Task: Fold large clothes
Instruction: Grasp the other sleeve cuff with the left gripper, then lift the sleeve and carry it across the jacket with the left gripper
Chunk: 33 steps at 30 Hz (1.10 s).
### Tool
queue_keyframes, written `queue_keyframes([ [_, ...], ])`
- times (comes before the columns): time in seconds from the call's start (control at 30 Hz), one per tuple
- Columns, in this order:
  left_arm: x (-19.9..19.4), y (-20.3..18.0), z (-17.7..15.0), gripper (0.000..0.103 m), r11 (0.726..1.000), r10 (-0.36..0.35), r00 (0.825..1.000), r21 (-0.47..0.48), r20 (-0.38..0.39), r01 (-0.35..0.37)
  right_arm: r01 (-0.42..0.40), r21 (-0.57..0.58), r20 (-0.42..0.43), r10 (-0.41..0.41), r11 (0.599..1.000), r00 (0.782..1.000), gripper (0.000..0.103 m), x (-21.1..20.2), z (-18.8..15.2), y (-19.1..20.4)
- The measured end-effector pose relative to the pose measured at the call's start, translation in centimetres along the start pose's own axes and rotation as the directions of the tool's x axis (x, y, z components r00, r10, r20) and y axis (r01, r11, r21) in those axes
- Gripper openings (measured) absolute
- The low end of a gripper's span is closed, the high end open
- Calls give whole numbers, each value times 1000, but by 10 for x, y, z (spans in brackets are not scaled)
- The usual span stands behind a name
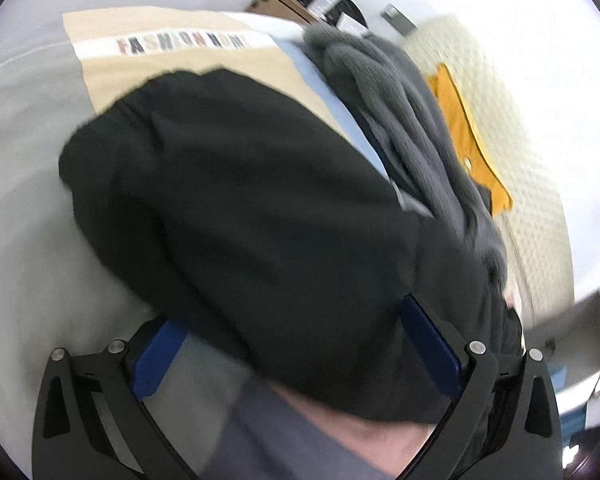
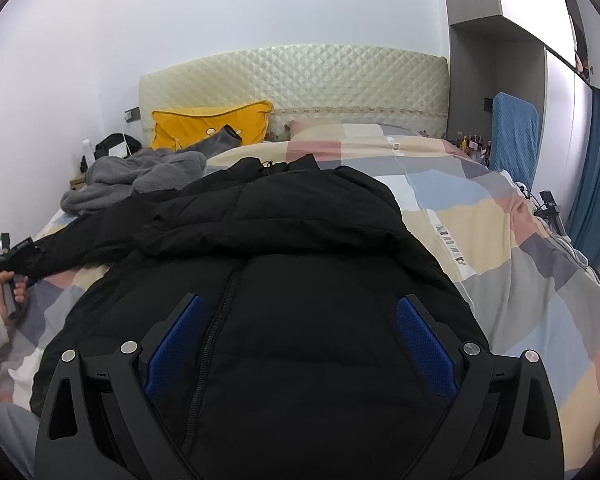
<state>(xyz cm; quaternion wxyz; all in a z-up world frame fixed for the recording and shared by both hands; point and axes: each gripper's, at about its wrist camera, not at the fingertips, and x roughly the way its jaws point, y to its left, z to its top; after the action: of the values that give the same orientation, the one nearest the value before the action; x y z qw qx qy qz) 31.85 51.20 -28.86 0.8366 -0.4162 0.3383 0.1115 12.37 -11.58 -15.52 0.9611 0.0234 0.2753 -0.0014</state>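
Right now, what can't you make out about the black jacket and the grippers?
- Left wrist view: motion blur; the black jacket hides the left hand-held gripper fingertips, so its grip is unclear.
- Right wrist view: jacket hem cut off by the bottom edge; left sleeve end hidden at the far left.

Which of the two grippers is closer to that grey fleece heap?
Left. The left gripper is at the jacket sleeve's end, just below the grey fleece; the right gripper hovers over the jacket body, farther back.

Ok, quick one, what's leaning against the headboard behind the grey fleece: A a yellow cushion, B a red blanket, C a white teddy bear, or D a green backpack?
A: a yellow cushion stands propped against the quilted headboard, just behind the heap of grey fleece on the bed.
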Motion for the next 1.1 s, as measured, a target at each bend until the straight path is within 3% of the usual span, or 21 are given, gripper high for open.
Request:
queue_keyframes([
  [0.17, 2, 2, 6, 99, 998, 57, 996, -15, 67, -56, -25, -8, -5, 25, 1000, 1000, 97, -3, -1, 4],
  [0.23, 1, 5, 11, 84, 997, 77, 993, -25, 91, -76, -27, -15, 3, 27, 1000, 1000, 97, -7, -1, 5],
  [0.3, 3, 5, 19, 53, 997, 75, 993, -28, 87, -73, -26, -18, 11, 26, 999, 1000, 97, -9, -1, 4],
  [0.33, 2, 5, 22, 47, 997, 73, 994, -27, 83, -71, -28, -18, 12, 28, 999, 1000, 97, -10, -1, 4],
  [0.4, -4, 3, 28, 26, 998, 54, 995, -27, 90, -51, -35, -13, 12, 36, 999, 999, 97, -11, -1, 2],
  [0.5, -25, -5, 34, 8, 999, 28, 991, -39, 130, -23, -39, -3, 22, 39, 999, 999, 97, -14, 0, -2],
  [0.7, -70, -55, 40, 4, 998, 40, 967, 38, 251, -51, -40, 16, 51, 39, 999, 998, 97, -26, 1, -10],
  [1.1, -138, -154, 35, 3, 977, 32, 946, 190, 323, -98, -85, -23, 84, 87, 996, 993, 98, -43, 5, -17],
])
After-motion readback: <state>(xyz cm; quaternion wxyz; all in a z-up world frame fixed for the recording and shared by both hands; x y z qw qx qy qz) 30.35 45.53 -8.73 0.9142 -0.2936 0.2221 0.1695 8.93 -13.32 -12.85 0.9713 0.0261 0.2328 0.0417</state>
